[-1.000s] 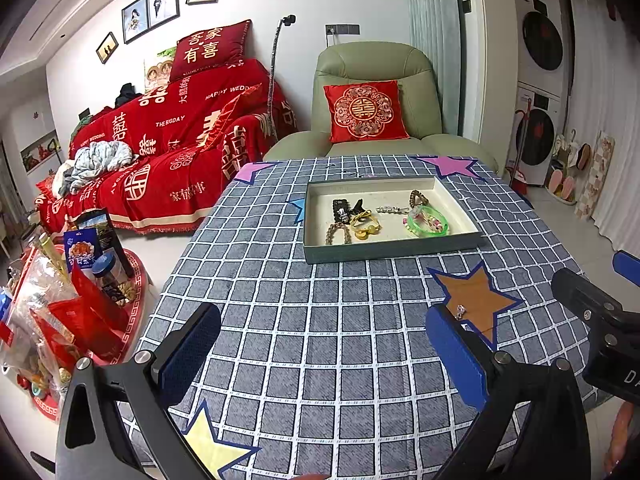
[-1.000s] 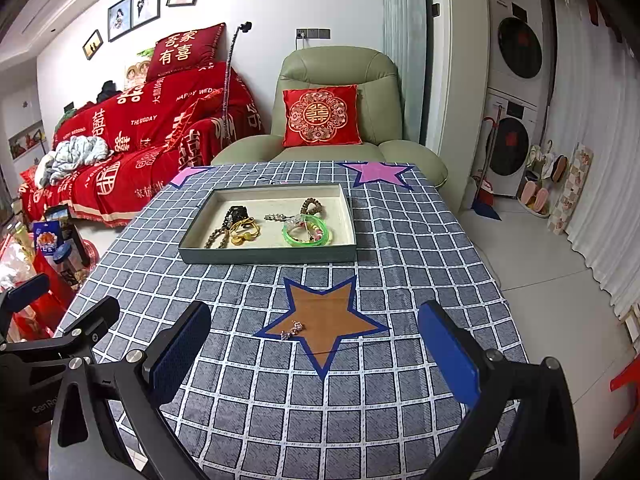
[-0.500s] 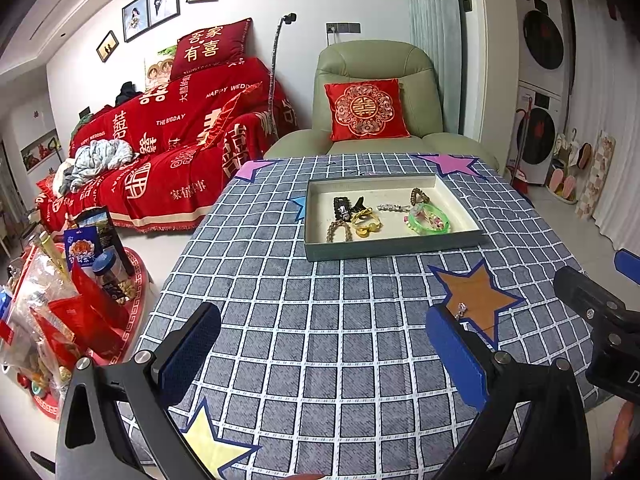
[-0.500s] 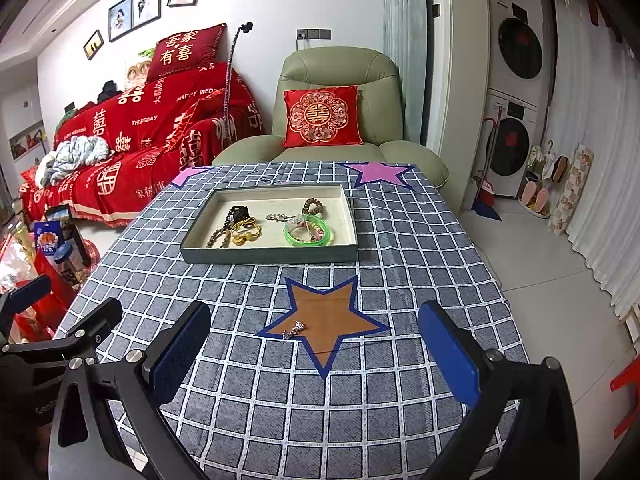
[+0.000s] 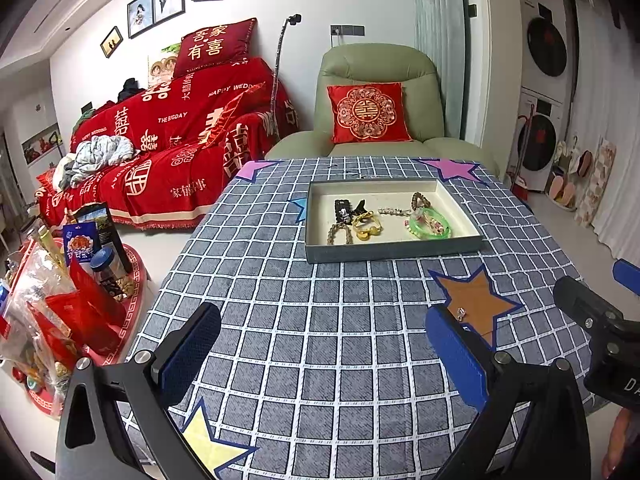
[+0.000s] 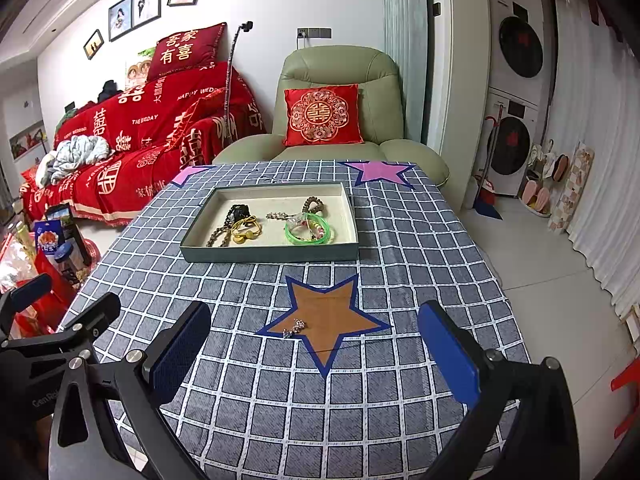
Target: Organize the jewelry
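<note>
Here the red sofa cover [image 5: 176,128] reads "HAPPY WEDDING" and "THE BIG DAY". The left gripper [image 5: 320,354] and the right gripper [image 6: 314,350] both have jaws wide apart, holding nothing. The tray [image 6: 272,255] contains bracelets. A small silver piece [image 6: 295,327] lies on the brown star [image 6: 326,316]; the right view shows it fully, the left view only partly.

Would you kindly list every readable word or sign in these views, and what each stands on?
"HAPPY WEDDING": red sofa throw, last letters creased.
"THEBIGDAY": same throw.
"喜家 有喜": red pillow atop the sofa.
"囍": red cushion on the green armchair.
Snack packaging print: too small to read.
</note>
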Demonstrator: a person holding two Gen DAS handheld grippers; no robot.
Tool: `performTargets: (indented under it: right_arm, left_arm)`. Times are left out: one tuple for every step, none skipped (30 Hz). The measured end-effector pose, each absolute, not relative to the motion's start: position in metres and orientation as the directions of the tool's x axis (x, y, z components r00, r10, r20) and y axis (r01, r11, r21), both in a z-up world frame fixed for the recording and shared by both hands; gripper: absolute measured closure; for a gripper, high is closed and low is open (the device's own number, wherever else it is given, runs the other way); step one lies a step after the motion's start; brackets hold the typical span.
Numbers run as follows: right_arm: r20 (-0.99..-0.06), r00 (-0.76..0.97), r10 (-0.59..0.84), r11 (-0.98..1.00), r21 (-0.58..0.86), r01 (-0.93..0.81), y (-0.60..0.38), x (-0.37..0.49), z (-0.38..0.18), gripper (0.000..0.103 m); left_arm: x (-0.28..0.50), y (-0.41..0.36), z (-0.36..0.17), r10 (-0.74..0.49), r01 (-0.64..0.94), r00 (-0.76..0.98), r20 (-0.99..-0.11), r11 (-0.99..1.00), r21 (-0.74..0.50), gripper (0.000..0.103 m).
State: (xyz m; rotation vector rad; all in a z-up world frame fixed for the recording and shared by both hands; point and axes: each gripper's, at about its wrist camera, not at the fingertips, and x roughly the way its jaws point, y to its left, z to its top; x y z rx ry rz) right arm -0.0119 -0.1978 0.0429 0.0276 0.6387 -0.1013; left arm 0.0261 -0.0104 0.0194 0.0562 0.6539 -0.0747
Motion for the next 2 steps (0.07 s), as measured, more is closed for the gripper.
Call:
performTargets:
  right_arm:
    - [-0.597, 0.798, -0.084, 0.995, -0.004, 0.102, -0.1979, -0.0117, 0.0429, 0.0]
    - [-0.596, 0.799, -0.085, 0.995, -0.005, 0.102, -0.1977, -0.0114, 0.0426, 0.0]
  left_arm:
    - [0.0263, -0.0105, 0.0192, -0.052, 0.088, 0.79, -0.611, 0.996, 0.029, 0.0]
    - [0.0262, -0.0105, 0.0191, -0.052, 0.088, 0.789, -0.612, 0.996, 0.029, 0.0]
